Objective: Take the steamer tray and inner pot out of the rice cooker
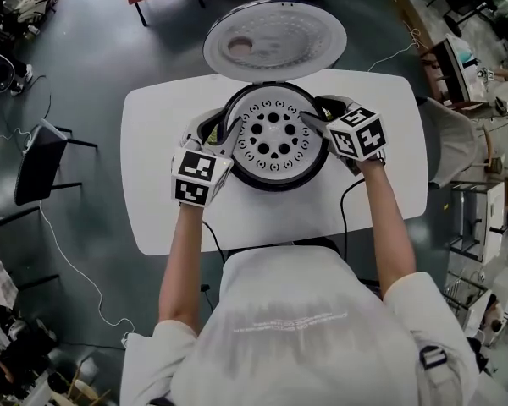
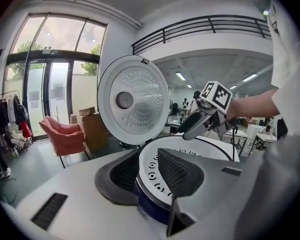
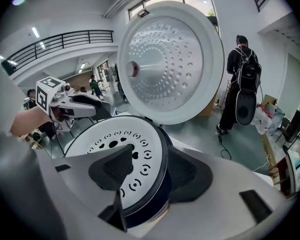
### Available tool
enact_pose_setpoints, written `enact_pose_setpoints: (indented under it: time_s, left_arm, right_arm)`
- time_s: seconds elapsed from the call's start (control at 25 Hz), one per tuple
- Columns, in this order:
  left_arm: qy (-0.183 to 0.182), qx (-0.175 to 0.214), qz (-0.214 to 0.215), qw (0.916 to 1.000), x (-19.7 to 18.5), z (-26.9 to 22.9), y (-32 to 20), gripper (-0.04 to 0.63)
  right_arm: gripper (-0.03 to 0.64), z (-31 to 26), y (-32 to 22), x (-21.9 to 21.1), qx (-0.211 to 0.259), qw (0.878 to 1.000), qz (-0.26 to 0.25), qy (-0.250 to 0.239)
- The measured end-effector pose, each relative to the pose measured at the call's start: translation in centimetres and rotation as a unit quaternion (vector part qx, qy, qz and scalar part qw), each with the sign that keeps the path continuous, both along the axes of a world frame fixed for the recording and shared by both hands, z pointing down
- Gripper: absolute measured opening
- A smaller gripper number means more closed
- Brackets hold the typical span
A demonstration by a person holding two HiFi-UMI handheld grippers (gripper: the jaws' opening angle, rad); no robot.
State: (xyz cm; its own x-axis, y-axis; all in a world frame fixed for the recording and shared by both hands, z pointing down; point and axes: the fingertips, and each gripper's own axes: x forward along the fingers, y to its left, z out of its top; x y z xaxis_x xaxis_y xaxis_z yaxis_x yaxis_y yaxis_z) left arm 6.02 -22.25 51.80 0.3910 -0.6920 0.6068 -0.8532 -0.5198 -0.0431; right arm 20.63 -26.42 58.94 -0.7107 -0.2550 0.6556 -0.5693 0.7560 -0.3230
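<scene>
The rice cooker (image 1: 275, 172) stands on a white table (image 1: 152, 159) with its lid (image 1: 275, 41) swung up at the far side. The white perforated steamer tray (image 1: 273, 134) sits in its mouth and hides the inner pot. My left gripper (image 1: 222, 130) is at the tray's left rim. In the left gripper view its jaws (image 2: 147, 176) straddle that rim, one pad over the tray (image 2: 152, 169), one outside, not pressing. My right gripper (image 1: 317, 115) is at the right rim. Its jaws (image 3: 150, 176) stand wide across the rim of the tray (image 3: 115, 139), open.
A black cord (image 1: 347, 197) runs over the table's near right part. A black chair (image 1: 38, 163) stands left of the table and shelving (image 1: 478, 218) to the right. A red armchair (image 2: 65, 134) and a person with a backpack (image 3: 245, 84) are farther off.
</scene>
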Motion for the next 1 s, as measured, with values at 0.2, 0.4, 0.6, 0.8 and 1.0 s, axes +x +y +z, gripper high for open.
enact_pose_setpoints:
  time_s: [0.2,0.4,0.6,0.8,1.0]
  left_arm:
    - [0.012,-0.016,0.015,0.9997,-0.4,1.0,0.0,0.129]
    - [0.019,-0.028,0.034,0.9989,-0.8,2.3,0.4,0.126]
    - [0.024,-0.035,0.042,0.9982,-1.6,3.5,-0.5,0.127]
    - [0.028,-0.04,0.053,0.9974,-1.2,4.3,-0.5,0.126]
    - [0.029,-0.042,0.056,0.9972,-0.8,4.5,-0.3,0.126]
  right_arm:
    - [0.237,1.5,-0.6,-0.4,-0.002,0.999,0.003,0.039]
    - [0.228,3.2,-0.8,-0.5,0.011,0.997,0.003,0.079]
    - [0.209,3.6,-1.3,-1.1,0.026,0.995,0.001,0.096]
    - [0.179,4.0,-1.3,-1.3,0.068,0.988,-0.011,0.136]
    - [0.171,3.7,-1.1,-1.3,0.069,0.988,-0.013,0.138]
